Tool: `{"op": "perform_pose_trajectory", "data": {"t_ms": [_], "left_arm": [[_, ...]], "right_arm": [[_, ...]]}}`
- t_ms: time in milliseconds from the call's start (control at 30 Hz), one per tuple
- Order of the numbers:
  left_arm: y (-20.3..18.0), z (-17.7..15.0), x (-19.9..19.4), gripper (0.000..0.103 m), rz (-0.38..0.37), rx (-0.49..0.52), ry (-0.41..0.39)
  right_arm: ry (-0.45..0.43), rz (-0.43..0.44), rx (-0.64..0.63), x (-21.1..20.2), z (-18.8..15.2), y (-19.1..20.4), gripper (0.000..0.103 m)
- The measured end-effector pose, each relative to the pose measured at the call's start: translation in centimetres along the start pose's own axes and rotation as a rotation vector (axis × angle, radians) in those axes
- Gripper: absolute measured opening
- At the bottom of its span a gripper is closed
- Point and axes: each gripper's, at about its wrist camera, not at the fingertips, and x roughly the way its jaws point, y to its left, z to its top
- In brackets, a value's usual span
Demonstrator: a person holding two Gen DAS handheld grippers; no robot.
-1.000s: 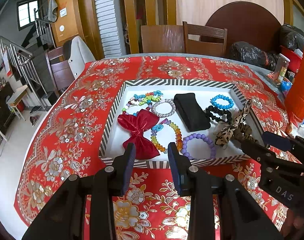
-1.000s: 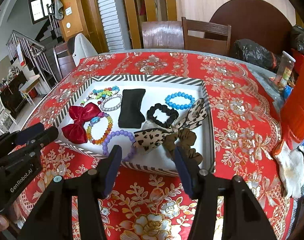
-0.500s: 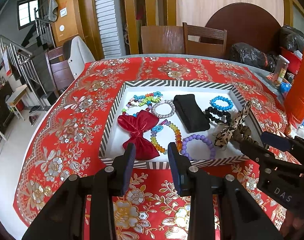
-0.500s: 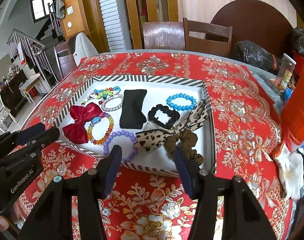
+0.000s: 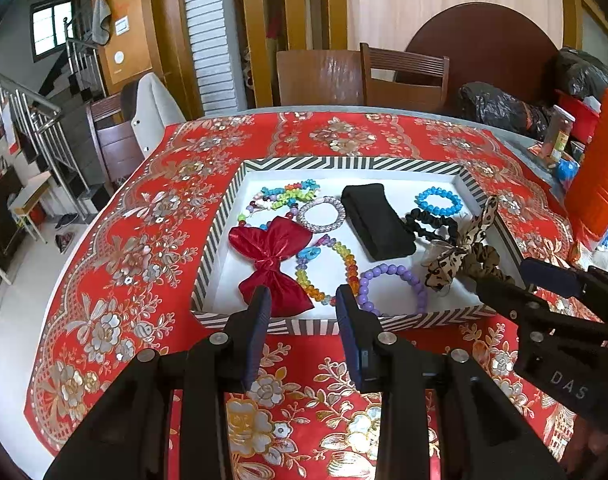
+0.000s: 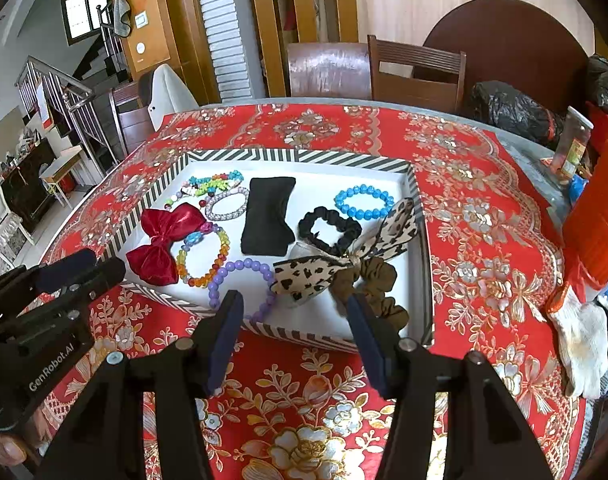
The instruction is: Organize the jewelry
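A striped-rim white tray (image 5: pixel 304 326) (image 6: pixel 304 156) on the red tablecloth holds a red bow (image 5: pixel 272 254) (image 6: pixel 164 236), purple bead bracelet (image 5: pixel 392 280) (image 6: pixel 240 280), rainbow bead bracelet (image 5: pixel 328 268), black pouch (image 5: pixel 376 220) (image 6: pixel 268 216), blue bracelet (image 5: pixel 438 200) (image 6: pixel 362 200), black scrunchie (image 6: pixel 330 230) and a leopard bow scrunchie (image 5: pixel 460 256) (image 6: pixel 344 264). My left gripper (image 5: pixel 302 302) is open and empty before the tray's near rim. My right gripper (image 6: pixel 292 308) is open and empty, near the leopard scrunchie.
Wooden chairs (image 6: pixel 416 68) stand behind the table. Black bags (image 5: pixel 500 108), a small bottle (image 6: pixel 572 140) and an orange container (image 6: pixel 600 208) crowd the right edge. A white glove (image 6: pixel 580 340) lies on the cloth at right. Stairs (image 5: pixel 32 120) are at left.
Both grippers have backed off a little from the tray and stay open. The jewelry has not moved.
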Motion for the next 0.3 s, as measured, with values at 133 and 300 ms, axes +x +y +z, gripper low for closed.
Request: {"op": "perform_pose_trajectory", "data": {"t_ms": [133,300], "left_arm": [[-0.23,-0.04,-0.12,0.034,-0.012,0.012,-0.015],[-0.13,-0.1,0.02,0.034,-0.02,0.01,-0.013]], "right_arm": [[0.002,0.001,0.001,0.14,-0.06,-0.16,0.057],[0.002,-0.001,0.009,0.24,0.0,-0.67,0.057]]}}
